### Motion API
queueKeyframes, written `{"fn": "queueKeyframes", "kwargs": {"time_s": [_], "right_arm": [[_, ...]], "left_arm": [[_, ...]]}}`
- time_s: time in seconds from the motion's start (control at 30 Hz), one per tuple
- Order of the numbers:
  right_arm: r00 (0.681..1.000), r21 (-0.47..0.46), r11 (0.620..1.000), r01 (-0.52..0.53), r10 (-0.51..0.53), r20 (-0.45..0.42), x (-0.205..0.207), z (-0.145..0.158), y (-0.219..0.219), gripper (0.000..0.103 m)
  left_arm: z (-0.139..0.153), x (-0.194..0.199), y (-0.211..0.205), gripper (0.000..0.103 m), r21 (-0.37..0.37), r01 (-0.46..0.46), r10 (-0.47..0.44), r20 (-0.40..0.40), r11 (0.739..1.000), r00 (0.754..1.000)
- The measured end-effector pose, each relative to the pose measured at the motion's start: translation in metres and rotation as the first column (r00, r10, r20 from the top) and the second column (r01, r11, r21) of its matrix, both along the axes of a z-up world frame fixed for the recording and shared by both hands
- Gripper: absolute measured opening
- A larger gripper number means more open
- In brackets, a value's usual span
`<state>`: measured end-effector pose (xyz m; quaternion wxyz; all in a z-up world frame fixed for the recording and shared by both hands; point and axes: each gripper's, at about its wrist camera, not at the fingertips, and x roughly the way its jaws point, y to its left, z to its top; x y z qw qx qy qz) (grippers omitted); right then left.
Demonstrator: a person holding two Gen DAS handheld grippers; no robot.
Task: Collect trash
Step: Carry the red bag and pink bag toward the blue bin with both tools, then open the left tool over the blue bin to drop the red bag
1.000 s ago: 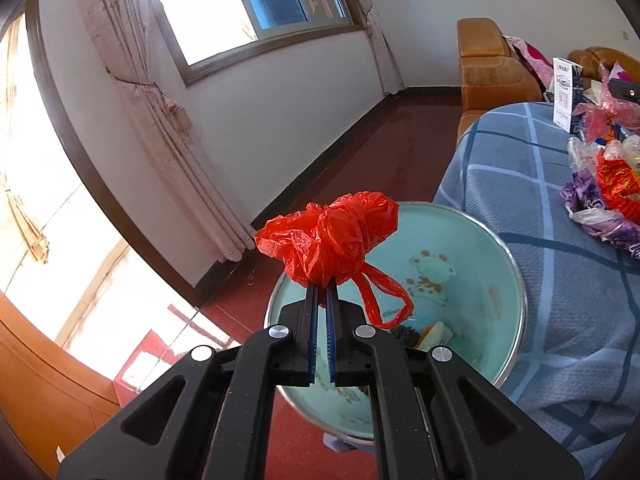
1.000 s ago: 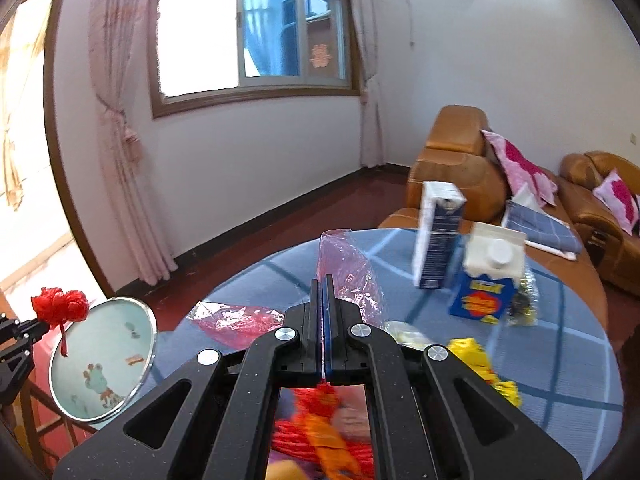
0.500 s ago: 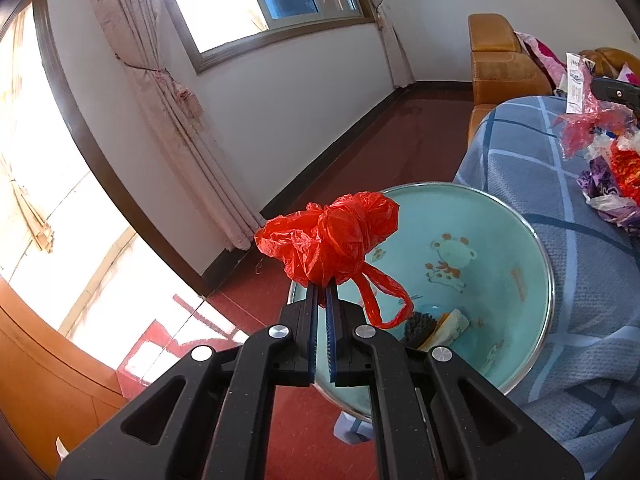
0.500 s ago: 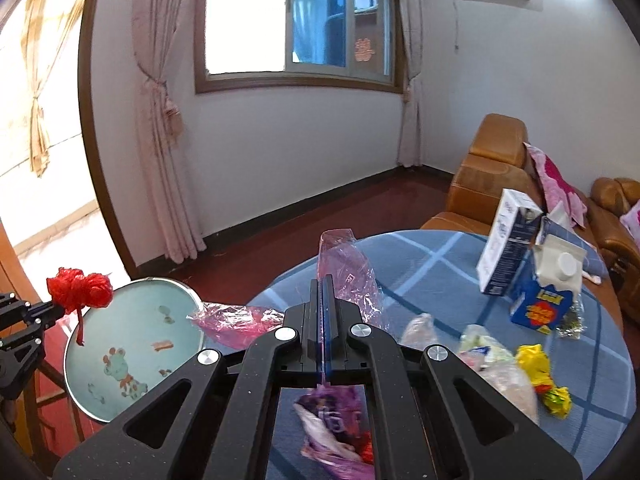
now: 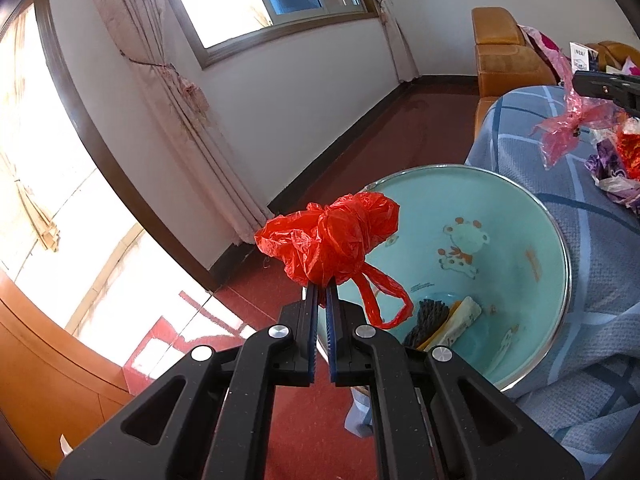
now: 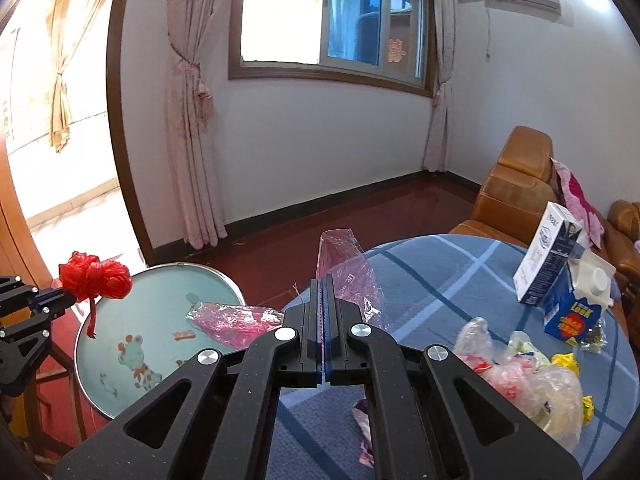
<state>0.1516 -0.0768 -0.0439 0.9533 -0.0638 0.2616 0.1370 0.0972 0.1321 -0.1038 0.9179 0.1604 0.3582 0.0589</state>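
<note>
Here, nearest me, my left tongs (image 5: 322, 294) pinch a crumpled red plastic bag (image 5: 332, 236), its loose loop dangling over the near rim of the teal basin (image 5: 556, 240). From this side the bag hides part of the basin's rim, and the scraps in the bottom are half covered by my tongs' body, so I cannot name them. My right tongs (image 6: 323, 280) are closed on a thin pink plastic wrapper (image 6: 348, 264); their frame cuts off whatever lies right beneath on the tabletop (image 6: 440, 280).

The basin sits just beside the tabletop's edge, with bare red floor (image 5: 400, 120) beyond it towards the wall. Only the right view shows the heap of clear and yellow wrappers (image 6: 532, 376), the two cartons (image 6: 560, 280) standing together farther back, and the left tongs with the bag above the basin's rim. The left view shows the right tongs only as a black sliver at its right edge, the pink wrapper hanging below them. The armchair (image 6: 516, 184) stands behind the tabletop.
</note>
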Motion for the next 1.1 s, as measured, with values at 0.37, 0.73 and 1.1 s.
{"fn": "queueKeyframes", "kwargs": {"time_s": [0.37,0.73,1.1], "right_arm": [[1.0,-0.005,1.0,-0.019,0.019,-0.008,-0.001,-0.003,0.008,0.002],[0.999,-0.008,0.999,-0.044,0.044,-0.016,-0.003,-0.007,0.017,0.002],[0.998,-0.014,0.998,-0.057,0.057,-0.015,-0.004,-0.007,0.024,0.002]], "left_arm": [[-0.002,-0.002,0.0,0.004,-0.013,0.006,-0.006,-0.002,1.0,1.0],[0.0,-0.003,0.001,0.004,-0.023,0.001,-0.001,0.001,1.0,1.0],[-0.001,-0.003,0.001,0.004,-0.025,0.002,-0.002,-0.003,1.0,1.0]]}}
